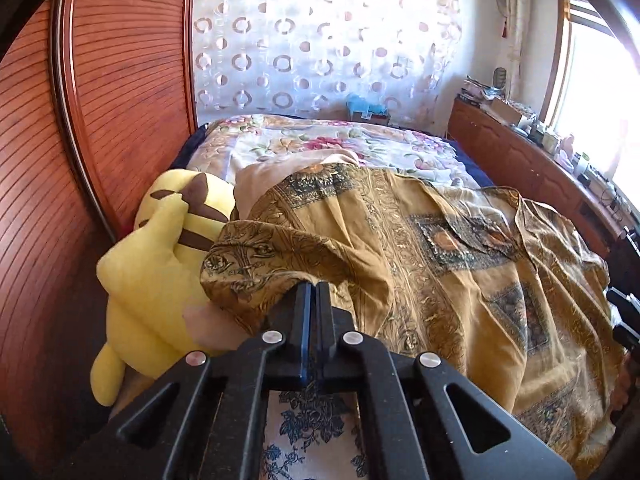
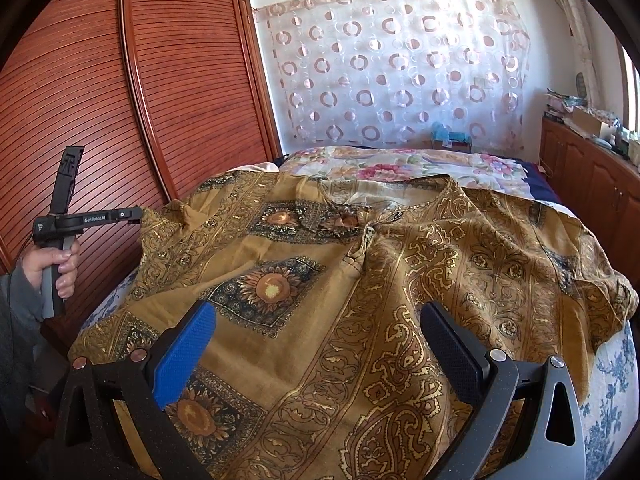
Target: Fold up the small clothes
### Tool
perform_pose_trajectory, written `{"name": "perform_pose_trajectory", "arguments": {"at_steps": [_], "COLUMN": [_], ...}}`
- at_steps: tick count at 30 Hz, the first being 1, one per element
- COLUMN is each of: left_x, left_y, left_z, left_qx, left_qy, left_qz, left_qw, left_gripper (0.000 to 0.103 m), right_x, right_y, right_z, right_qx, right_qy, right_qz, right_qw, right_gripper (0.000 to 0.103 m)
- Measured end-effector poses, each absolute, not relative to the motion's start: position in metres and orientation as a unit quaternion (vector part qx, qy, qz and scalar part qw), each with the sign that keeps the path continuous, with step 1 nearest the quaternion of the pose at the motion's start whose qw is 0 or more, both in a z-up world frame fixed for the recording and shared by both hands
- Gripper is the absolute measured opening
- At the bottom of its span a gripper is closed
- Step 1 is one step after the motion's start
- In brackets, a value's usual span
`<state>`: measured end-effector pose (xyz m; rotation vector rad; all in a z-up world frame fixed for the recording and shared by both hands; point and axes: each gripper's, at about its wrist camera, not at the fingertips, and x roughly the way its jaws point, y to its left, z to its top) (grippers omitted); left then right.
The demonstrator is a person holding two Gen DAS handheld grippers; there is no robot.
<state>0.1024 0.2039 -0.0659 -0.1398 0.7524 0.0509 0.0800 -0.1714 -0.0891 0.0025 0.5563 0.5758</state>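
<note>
My left gripper [image 1: 311,286] is clamped tight on a fold of the mustard patterned shirt [image 1: 440,264], its two black fingers pressed together with the cloth's edge bunched over their tips. From the right wrist camera I see that same gripper [image 2: 138,216] at the far left, lifted off the bed, with a hand [image 2: 56,266] in a grey sleeve around its handle and the shirt's left sleeve [image 2: 168,216] drawn up to it.

My right gripper [image 2: 316,332] stands wide, the blue pad [image 2: 182,356] on its left finger and the black pad on its right finger both hovering just above the shirt's near front; nothing is between them.

The shirt lies spread across the near half of the bed [image 2: 612,392], front side up, sunflower squares and paisley bands showing, its right side rumpled toward the bed's right edge. A blue-and-white floral sheet shows beneath it. Just left of the lifted sleeve a yellow plush toy [image 1: 160,264] leans beside the red-brown slatted wardrobe doors [image 1: 120,100]. A floral quilt [image 1: 320,140] covers the far end of the bed.
</note>
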Motion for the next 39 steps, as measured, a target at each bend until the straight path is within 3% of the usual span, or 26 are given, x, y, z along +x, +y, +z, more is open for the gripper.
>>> {"name": "perform_pose_trajectory", "arguments": {"at_steps": [2, 3, 5, 8, 11, 12, 14, 23, 27, 28, 29, 32, 34, 37, 39], "left_x": [0.105, 0.105, 0.105, 0.107, 0.107, 0.106, 0.108, 0.104, 0.096, 0.094, 0.092, 0.083, 0.076, 0.064, 0.056], "left_y": [0.207, 0.209, 0.212, 0.215, 0.220, 0.221, 0.219, 0.131, 0.085, 0.076, 0.069, 0.059, 0.060, 0.067, 0.070], "left_z": [-0.069, -0.071, -0.077, -0.085, -0.087, -0.086, -0.082, -0.030, -0.036, -0.041, -0.046, -0.056, -0.056, -0.055, -0.053], "left_qx": [-0.076, -0.079, -0.091, -0.106, -0.117, -0.118, -0.115, -0.033, 0.005, 0.014, 0.021, 0.038, 0.036, 0.018, 0.013], "left_qy": [0.373, 0.377, 0.383, 0.393, 0.375, 0.365, 0.358, 0.306, 0.323, 0.330, 0.339, 0.344, 0.336, 0.329, 0.317], "left_qz": [0.024, 0.030, 0.030, 0.030, 0.048, 0.048, 0.044, -0.053, -0.108, -0.117, -0.122, -0.123, -0.122, -0.109, -0.095], "left_qw": [0.924, 0.923, 0.919, 0.913, 0.918, 0.922, 0.926, 0.950, 0.940, 0.937, 0.933, 0.930, 0.933, 0.938, 0.944], "left_gripper": [0.009, 0.025, 0.037, 0.040, 0.036, 0.018, 0.005, 0.003, 0.004, 0.006, 0.016, 0.026, 0.042, 0.051, 0.069], "right_x": [0.080, 0.081, 0.086, 0.096, 0.099, 0.099, 0.099, 0.101, 0.093, 0.091, 0.090, 0.093, 0.092, 0.091, 0.092], "right_y": [-0.172, -0.171, -0.167, -0.153, -0.139, -0.135, -0.130, -0.135, -0.140, -0.142, -0.143, -0.143, -0.145, -0.144, -0.143], "right_z": [-0.090, -0.090, -0.092, -0.098, -0.102, -0.102, -0.102, -0.098, -0.098, -0.098, -0.098, -0.098, -0.096, -0.093, -0.090], "right_qx": [0.000, -0.001, -0.008, -0.026, -0.045, -0.049, -0.056, -0.070, -0.064, -0.063, -0.063, -0.061, -0.062, -0.067, -0.071], "right_qy": [0.271, 0.272, 0.284, 0.305, 0.311, 0.311, 0.309, 0.273, 0.271, 0.271, 0.273, 0.280, 0.281, 0.279, 0.279], "right_qz": [0.280, 0.281, 0.290, 0.305, 0.310, 0.311, 0.311, 0.265, 0.263, 0.262, 0.262, 0.267, 0.269, 0.276, 0.281], "right_qw": [0.921, 0.920, 0.914, 0.902, 0.897, 0.897, 0.897, 0.922, 0.924, 0.924, 0.924, 0.920, 0.919, 0.917, 0.916], "right_gripper": [0.102, 0.102, 0.102, 0.102, 0.102, 0.102, 0.102, 0.102, 0.102, 0.102, 0.102, 0.101, 0.099, 0.094, 0.089]}}
